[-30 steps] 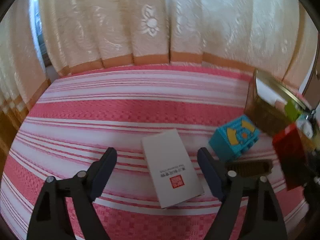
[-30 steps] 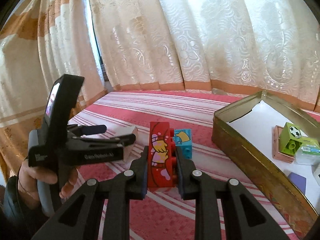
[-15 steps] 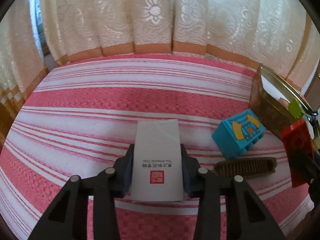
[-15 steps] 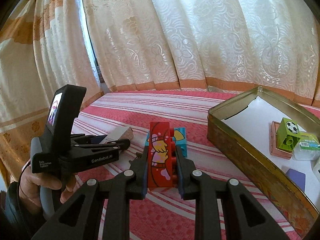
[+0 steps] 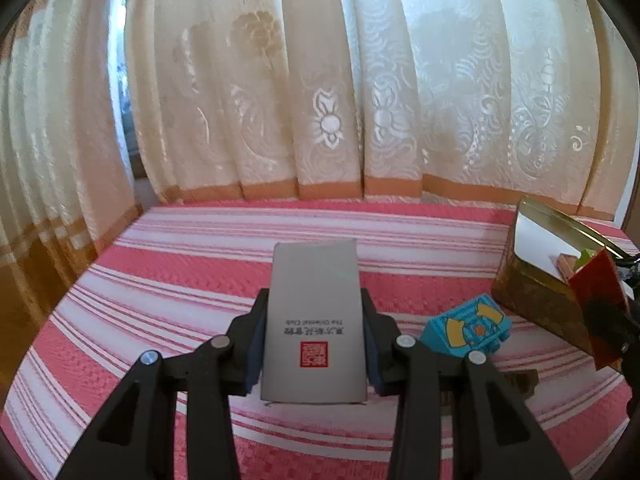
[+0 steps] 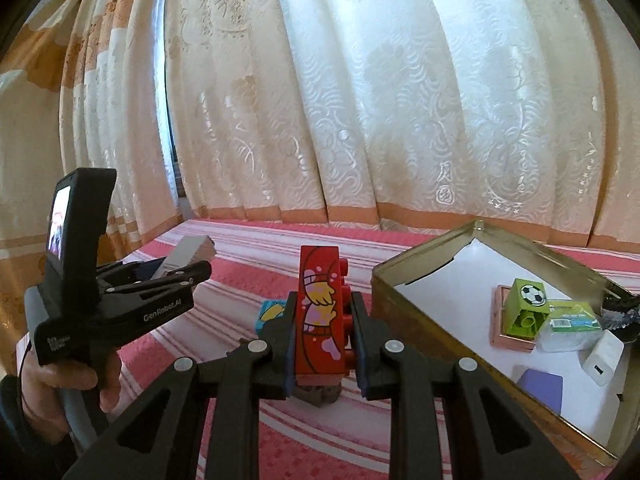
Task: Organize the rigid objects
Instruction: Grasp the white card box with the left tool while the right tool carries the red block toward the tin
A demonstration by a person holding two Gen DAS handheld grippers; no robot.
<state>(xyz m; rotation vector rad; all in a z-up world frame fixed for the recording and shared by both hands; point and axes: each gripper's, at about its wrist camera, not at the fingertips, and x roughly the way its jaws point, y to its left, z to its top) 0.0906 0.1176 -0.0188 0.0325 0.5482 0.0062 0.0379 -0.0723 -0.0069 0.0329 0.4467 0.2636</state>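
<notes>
White box lifted in the left jaws

The left gripper [image 5: 314, 344], spread a second earlier, had pinched the white box [image 5: 314, 320]; the right gripper [image 6: 322, 344] still pinched the red brick [image 6: 320, 312] beside the tin [image 6: 420, 304].

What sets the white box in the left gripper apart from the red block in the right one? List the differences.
1. The white box is flat, smooth and plain, with small print and a red stamp; the red block is thicker, with studs and a cartoon print.
2. The white box is wider between the fingers; the red block is narrower.

Shared: each is clamped, the box in the left gripper, the block in the right gripper, above the striped cloth.
</notes>
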